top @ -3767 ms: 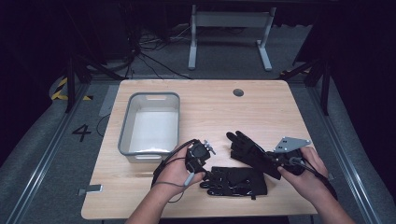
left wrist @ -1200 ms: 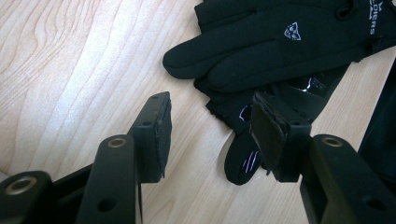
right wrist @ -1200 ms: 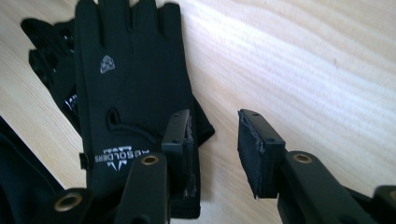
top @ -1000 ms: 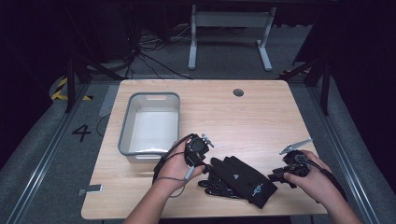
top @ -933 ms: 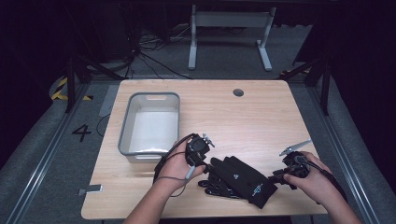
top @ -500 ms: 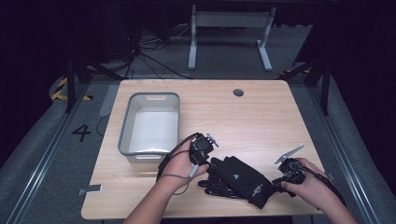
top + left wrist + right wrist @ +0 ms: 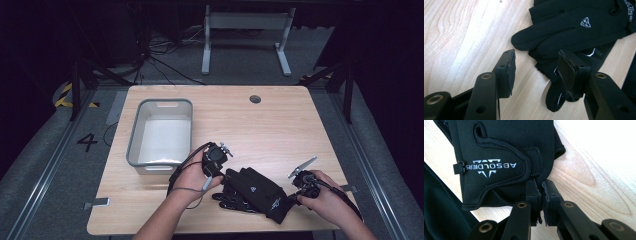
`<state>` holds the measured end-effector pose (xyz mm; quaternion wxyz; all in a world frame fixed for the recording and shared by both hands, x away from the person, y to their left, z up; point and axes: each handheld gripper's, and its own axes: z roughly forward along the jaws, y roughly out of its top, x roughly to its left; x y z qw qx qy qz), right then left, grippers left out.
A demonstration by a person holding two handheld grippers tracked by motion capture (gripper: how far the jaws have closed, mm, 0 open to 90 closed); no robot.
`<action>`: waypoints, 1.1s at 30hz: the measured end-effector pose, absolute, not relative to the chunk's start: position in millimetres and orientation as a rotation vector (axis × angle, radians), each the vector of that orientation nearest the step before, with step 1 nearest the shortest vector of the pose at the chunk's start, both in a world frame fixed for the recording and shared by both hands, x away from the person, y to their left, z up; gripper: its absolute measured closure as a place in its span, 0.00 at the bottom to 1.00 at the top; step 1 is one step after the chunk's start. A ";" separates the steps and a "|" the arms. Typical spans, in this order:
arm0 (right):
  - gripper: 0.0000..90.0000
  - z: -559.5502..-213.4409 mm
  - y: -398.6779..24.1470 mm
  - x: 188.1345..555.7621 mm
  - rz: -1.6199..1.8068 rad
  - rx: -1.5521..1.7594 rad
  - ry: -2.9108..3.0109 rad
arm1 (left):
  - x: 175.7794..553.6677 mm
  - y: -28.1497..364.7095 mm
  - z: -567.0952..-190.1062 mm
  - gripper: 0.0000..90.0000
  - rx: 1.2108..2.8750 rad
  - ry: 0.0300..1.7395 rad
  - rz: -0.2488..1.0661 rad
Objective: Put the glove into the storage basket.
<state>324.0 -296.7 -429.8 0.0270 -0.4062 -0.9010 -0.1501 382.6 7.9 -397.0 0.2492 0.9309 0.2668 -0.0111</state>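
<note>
Black fabric gloves point(image 7: 252, 192) lie stacked near the front edge of your light wooden table point(image 7: 280, 125), a little right of its middle, the upper one with a small white emblem on its back and its fingers pointing toward the left gripper. Largest after the table is the grey rectangular plastic bin point(image 7: 161, 131), which sits on the table's left half, well apart from the gloves. Your left gripper point(image 7: 536, 72) rests just left of the gloves with its jaws spread apart; the fingertips of the glove pile lie between and beyond the pads, and neither pad presses on them. Your right gripper point(image 7: 541, 195) is at the cuff end, near the table's front right corner. Its jaws have just been closing, and in the right gripper view they are pinched together on the hem of the upper glove's cuff, just below the white "ABSOLDIERS" lettering point(image 7: 491, 166).
</note>
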 end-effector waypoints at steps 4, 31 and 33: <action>0.95 -429.6 -296.4 324.1 -0.459 -1.254 -2.784 | 385.9 3.5 -400.9 0.57 2.523 0.743 -0.023; 0.94 -429.6 -294.9 322.7 -0.453 -1.255 -2.798 | 409.0 -26.5 -437.8 0.66 2.540 0.837 -0.059; 0.94 -429.6 -295.0 322.8 -0.454 -1.256 -2.795 | 408.4 -26.3 -438.1 0.70 2.548 0.802 -0.035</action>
